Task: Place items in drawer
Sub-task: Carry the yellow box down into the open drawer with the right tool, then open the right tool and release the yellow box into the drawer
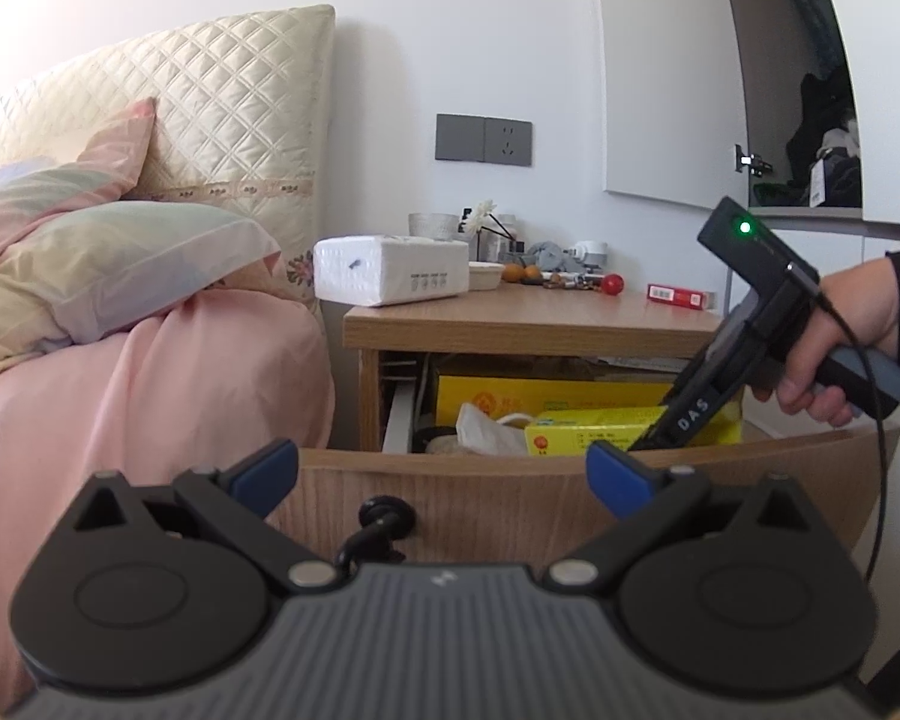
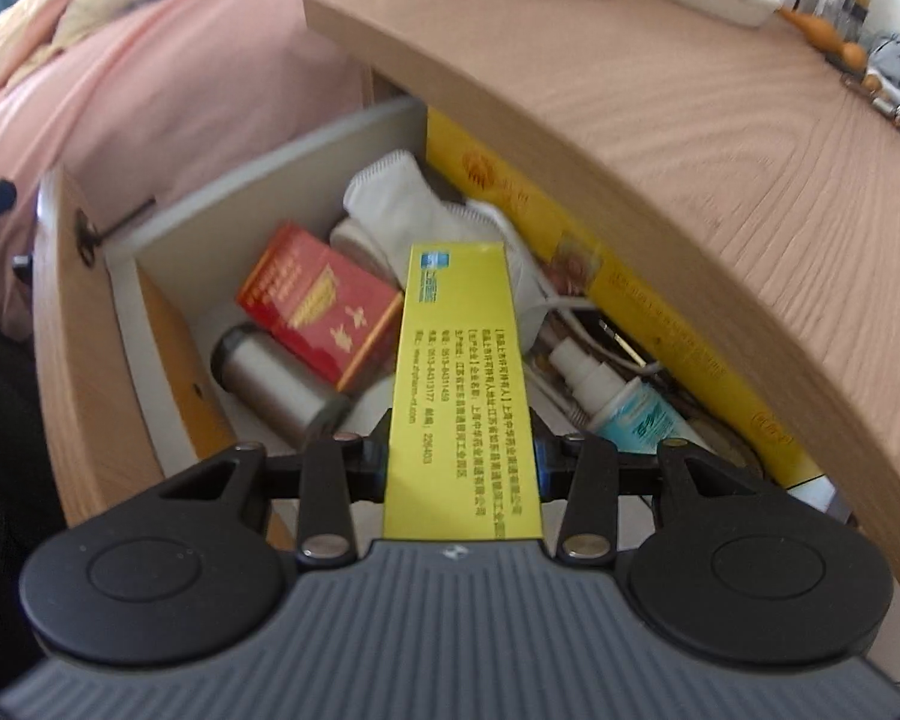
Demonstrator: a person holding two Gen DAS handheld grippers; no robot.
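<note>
The wooden drawer [image 1: 450, 492] of the nightstand is pulled open. My left gripper [image 1: 444, 471] is open and empty, just in front of the drawer front and its black handle [image 1: 384, 513]. My right gripper [image 2: 462, 456] is shut on a yellow box [image 2: 459, 372] and holds it over the open drawer [image 2: 90, 348]; in the left wrist view the yellow box [image 1: 594, 429] sits in the drawer opening with the right gripper [image 1: 648, 441] reaching in from the right. Inside lie a red box [image 2: 318, 306], a silver cylinder [image 2: 276, 384], white cloth [image 2: 414, 204] and a spray bottle [image 2: 612, 396].
The nightstand top [image 1: 528, 318] carries a white tissue pack [image 1: 390, 270], a red box [image 1: 678, 297], a red ball [image 1: 613, 284] and small clutter at the back. A long yellow box [image 2: 630, 300] lines the drawer's back. A pink bed [image 1: 120, 390] with pillows stands to the left.
</note>
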